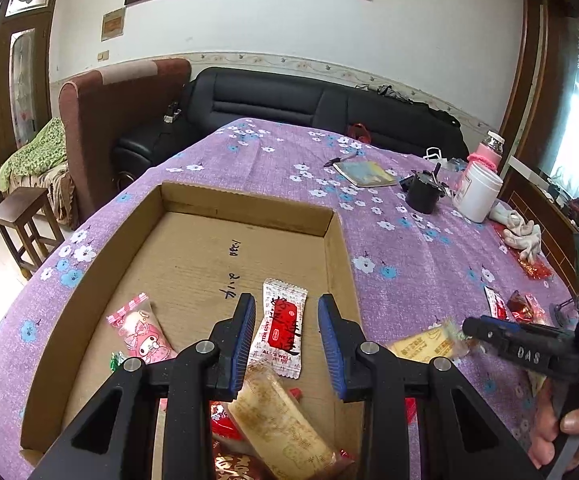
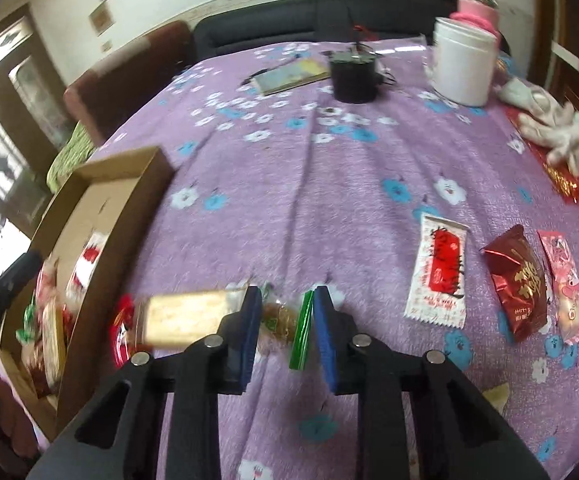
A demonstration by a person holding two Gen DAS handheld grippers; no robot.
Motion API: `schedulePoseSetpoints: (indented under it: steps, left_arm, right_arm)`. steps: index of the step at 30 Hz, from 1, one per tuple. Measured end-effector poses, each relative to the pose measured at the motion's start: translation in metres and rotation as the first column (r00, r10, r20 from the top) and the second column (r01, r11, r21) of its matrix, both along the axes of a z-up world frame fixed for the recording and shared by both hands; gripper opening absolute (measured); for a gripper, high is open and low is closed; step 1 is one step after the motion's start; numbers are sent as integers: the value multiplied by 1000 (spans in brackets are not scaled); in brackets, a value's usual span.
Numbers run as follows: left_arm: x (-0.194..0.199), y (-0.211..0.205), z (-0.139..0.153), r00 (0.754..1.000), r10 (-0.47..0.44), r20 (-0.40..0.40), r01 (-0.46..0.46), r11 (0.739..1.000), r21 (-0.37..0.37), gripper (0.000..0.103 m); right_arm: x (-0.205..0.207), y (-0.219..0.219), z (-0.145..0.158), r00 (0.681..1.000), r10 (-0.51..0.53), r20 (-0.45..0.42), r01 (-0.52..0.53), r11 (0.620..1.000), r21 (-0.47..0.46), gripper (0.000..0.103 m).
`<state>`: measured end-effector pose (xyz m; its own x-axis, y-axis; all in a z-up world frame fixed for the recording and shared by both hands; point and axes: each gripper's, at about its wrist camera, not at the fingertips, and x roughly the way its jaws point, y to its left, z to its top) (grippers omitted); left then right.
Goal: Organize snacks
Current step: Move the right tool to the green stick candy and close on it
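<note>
My left gripper (image 1: 288,340) hangs open over the cardboard box (image 1: 249,200), with nothing between its blue pads. In the box lie a white-and-red packet (image 1: 283,332), a pink packet (image 1: 145,336) and a beige packet (image 1: 285,424). My right gripper (image 2: 285,320) is low over the purple cloth, right of the box (image 2: 89,216). It is shut on a green-edged clear packet (image 2: 289,320) with a brown snack inside. A beige cracker packet (image 2: 185,316) lies just left of it. The left wrist view shows the right gripper (image 1: 471,326) behind that beige packet (image 1: 425,346).
A white-and-red packet (image 2: 439,276), a dark red packet (image 2: 517,284) and a pink packet (image 2: 565,288) lie on the cloth to the right. Farther back stand a black pot (image 2: 353,76) and a white jar (image 2: 463,68), with a booklet (image 2: 289,74) and white gloves (image 2: 549,128).
</note>
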<state>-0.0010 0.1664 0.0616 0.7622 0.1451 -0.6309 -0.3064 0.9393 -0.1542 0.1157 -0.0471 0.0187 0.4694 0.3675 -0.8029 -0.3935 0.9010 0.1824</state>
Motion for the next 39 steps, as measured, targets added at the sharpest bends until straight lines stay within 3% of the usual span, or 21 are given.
schedulePoseSetpoints:
  steps: [3, 6, 11, 15, 16, 18, 19, 21, 24, 25, 27, 29, 31, 33, 36, 39]
  left_arm:
    - [1, -3, 0, 1000, -21, 2, 21, 1000, -3, 34]
    - [2, -6, 0, 999, -49, 3, 49, 999, -17, 34]
    - [3, -12, -2, 995, -100, 3, 100, 994, -50, 34]
    - [4, -22, -1, 989, -147, 6, 147, 988, -38, 34]
    - [4, -26, -1, 986, -165, 5, 166, 986, -31, 34]
    - [5, -31, -2, 982, -187, 0, 187, 982, -28, 34]
    - [5, -32, -3, 980, -197, -4, 196, 980, -32, 34]
    - [8, -35, -5, 973, -231, -13, 230, 971, -65, 34]
    - [13, -39, -9, 963, -269, -34, 264, 959, -99, 34]
    - [14, -41, -10, 960, -276, -41, 271, 957, -102, 34]
    - [17, -49, -12, 953, -296, -59, 289, 952, -103, 36]
    - [16, -57, -11, 948, -312, -66, 306, 948, -82, 46]
    - [16, -66, -9, 945, -319, -76, 316, 947, -52, 61]
    - [18, -72, -6, 936, -339, -90, 337, 941, -46, 67]
    - [24, -86, -1, 920, -369, -133, 374, 927, 10, 67]
    - [36, -106, -3, 873, -436, -217, 463, 882, 89, 68]
  right_arm:
    - [-9, -2, 1, 999, 30, 14, -30, 999, -16, 24]
    - [-20, -10, 4, 999, 43, 18, -43, 999, -24, 15]
    - [-42, -29, 5, 999, 29, 14, -27, 994, -103, 12]
    - [-46, -39, 14, 996, 5, 94, 4, 995, -96, 12]
    - [-44, -40, 18, 995, 5, 100, 2, 998, -62, 14]
    - [-39, -37, 21, 993, 17, 118, -14, 999, -30, 30]
    - [-37, -35, 19, 991, 26, 133, -23, 999, -23, 46]
    - [-30, -31, 11, 988, 17, 152, -14, 1000, -17, 49]
    - [-22, -27, -4, 994, 43, 105, -42, 999, -11, 49]
    - [-21, -27, -8, 995, 56, 87, -57, 998, 11, 49]
    - [-23, -23, -12, 994, 67, 91, -66, 998, -6, 32]
    - [-26, -19, -12, 992, 81, 100, -78, 996, -30, 25]
    - [-31, -20, -10, 990, 99, 98, -98, 995, -20, 22]
    - [-36, -25, -7, 991, 94, 98, -94, 996, -6, 19]
    - [-36, -41, -1, 994, 57, 97, -60, 998, 35, 18]
    - [-31, -57, 4, 996, 14, 92, -22, 996, 85, 18]
